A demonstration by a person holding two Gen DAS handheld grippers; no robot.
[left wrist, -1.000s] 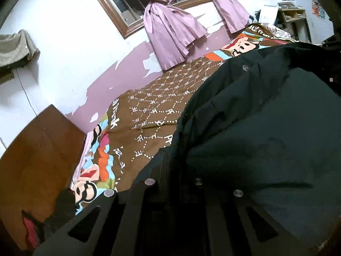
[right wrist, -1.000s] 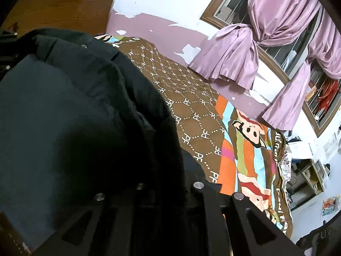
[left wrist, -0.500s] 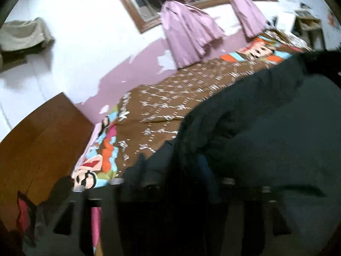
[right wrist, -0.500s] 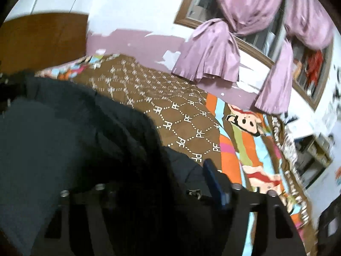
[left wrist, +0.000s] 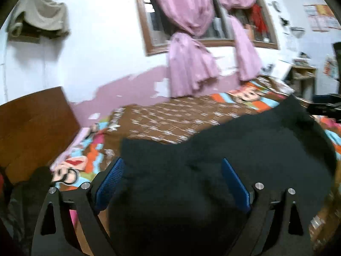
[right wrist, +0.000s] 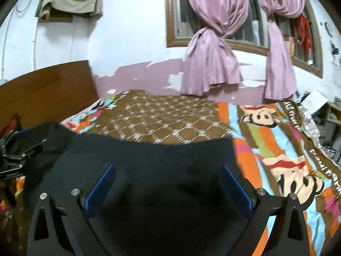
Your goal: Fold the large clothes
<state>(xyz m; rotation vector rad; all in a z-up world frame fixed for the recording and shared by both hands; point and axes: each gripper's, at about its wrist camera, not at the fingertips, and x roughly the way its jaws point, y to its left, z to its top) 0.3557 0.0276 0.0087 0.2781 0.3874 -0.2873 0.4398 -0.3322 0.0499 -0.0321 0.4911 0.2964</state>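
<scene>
Since the black coat [right wrist: 149, 166] lies flat on the bed [right wrist: 170, 117], both grippers — left [left wrist: 172, 177], right [right wrist: 168, 183] — gape wide, holding nothing.

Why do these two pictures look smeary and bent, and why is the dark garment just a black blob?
Left wrist view: motion blur smears the bedspread and curtains. Right wrist view: sharper. Both: fisheye bending with black corners, and dim light leaves the dark garment nearly featureless between each open tool's blue pads.
</scene>
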